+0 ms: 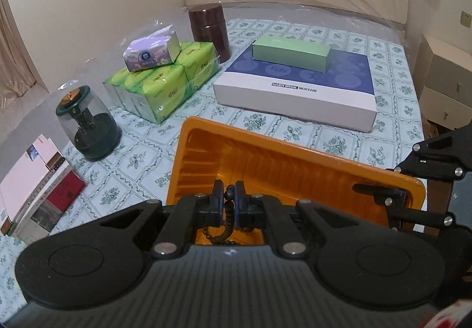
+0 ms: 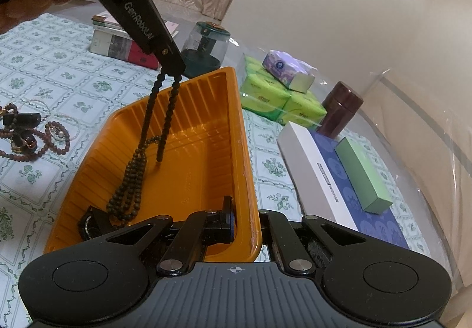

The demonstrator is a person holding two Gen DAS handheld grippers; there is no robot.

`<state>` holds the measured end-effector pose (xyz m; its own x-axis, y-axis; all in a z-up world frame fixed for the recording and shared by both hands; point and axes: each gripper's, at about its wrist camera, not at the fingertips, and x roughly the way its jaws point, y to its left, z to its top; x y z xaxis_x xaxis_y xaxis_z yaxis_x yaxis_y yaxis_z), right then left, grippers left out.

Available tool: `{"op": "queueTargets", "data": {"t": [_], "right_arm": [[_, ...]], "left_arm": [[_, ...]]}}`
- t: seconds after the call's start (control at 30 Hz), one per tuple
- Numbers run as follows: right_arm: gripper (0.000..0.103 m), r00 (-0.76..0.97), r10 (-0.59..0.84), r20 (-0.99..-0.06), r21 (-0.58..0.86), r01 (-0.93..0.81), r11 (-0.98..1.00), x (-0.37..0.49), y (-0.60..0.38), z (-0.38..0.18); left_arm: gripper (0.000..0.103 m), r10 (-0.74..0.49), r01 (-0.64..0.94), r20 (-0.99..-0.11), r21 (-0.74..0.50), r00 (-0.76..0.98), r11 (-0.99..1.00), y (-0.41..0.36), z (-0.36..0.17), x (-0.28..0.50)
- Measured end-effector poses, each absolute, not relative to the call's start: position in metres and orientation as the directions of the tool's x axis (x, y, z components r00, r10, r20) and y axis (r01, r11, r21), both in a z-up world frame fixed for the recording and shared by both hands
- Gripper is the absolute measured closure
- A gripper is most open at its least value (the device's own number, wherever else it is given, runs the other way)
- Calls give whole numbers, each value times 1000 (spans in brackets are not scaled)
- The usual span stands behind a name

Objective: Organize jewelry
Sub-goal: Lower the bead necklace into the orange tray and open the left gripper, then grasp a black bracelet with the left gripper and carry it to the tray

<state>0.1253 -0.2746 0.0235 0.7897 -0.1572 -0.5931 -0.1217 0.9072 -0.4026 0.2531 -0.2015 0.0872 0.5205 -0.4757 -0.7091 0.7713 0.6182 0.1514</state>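
Clamped between the left tool (image 1: pixel 231 200) pads, the limp, light bead strand (image 2: pixel 138 162) dangles into the orange tray (image 2: pixel 206 133), whose rim the closed right tool (image 2: pixel 244 227) pinches; grip mid-strand.

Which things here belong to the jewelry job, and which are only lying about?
Belong to the job:
- left tongs, shut on the dark bead necklace
- right tongs, clamping the orange tray by its rim
- jewelry pile on the cloth

Lying about:
- tissue packs
- brown jar
- blue-white box
- green box
- books
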Motion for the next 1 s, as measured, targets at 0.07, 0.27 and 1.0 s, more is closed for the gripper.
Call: {"op": "queueTargets", "data": {"t": [0.07, 0.27, 1.0], "right_arm": [[100, 790, -156, -593, -401, -122, 908, 125, -275, 23], [100, 789, -158, -594, -401, -120, 908, 126, -275, 23], [100, 788, -166, -593, -416, -122, 901, 123, -273, 23]], "left_arm": [[97, -475, 772, -712, 147, 517, 619, -202, 86, 254], [91, -487, 756, -694, 126, 529, 642, -190, 93, 254], [75, -268, 448, -664, 113, 698, 887, 20, 30, 205]]}}
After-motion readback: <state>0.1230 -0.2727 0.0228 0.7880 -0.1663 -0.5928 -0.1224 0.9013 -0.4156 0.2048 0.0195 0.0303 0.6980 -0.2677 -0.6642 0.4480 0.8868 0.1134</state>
